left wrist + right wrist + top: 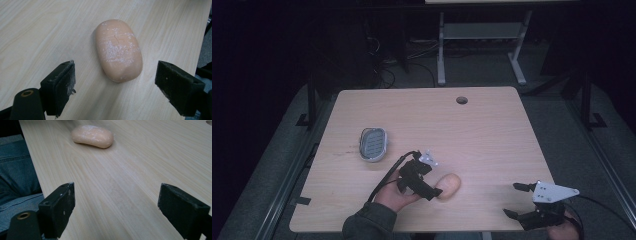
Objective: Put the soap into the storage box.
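High view first: the left gripper (pixel 432 186) sits low on the pale wooden worktop (pixel 492 130), jaws spread just beside a rounded peach-coloured soap bar (pixel 449 186), with a grey oval soap dish (pixel 373 144) well apart at far left and the right gripper (pixel 519 201) agape near the front edge. Left gripper view: jaws released, the soap bar (pixel 118 50) flat on the worktop between and ahead of them, untouched. Right gripper view: jaws wide apart over bare wood, the soap bar (pixel 92 136) far ahead, blue denim (pixel 15 170) at left.
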The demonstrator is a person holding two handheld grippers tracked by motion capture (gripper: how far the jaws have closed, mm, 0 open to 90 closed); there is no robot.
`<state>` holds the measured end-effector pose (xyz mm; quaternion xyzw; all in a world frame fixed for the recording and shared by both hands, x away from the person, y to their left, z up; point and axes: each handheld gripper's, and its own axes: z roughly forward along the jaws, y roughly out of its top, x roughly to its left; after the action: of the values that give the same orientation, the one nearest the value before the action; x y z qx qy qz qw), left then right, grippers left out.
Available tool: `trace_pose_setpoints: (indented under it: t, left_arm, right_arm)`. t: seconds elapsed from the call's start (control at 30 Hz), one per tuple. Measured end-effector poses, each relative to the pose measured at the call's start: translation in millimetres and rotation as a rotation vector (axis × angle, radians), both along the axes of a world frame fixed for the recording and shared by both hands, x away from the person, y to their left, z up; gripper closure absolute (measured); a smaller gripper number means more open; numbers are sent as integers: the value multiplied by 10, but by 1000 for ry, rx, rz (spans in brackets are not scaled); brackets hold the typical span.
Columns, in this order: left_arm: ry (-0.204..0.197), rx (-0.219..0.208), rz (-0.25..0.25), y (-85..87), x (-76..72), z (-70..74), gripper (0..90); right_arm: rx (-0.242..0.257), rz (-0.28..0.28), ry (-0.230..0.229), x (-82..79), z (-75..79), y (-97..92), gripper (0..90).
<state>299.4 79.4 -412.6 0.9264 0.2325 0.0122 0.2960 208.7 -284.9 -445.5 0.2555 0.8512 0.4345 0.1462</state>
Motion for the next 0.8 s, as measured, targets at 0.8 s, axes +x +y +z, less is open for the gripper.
trace_pose_setpoints:
  t: [0.8]
  left_arm:
    - [14, 23, 11, -260, 40, -117, 161]
  right_arm:
    - [5, -2, -9, 1, 7, -11, 138]
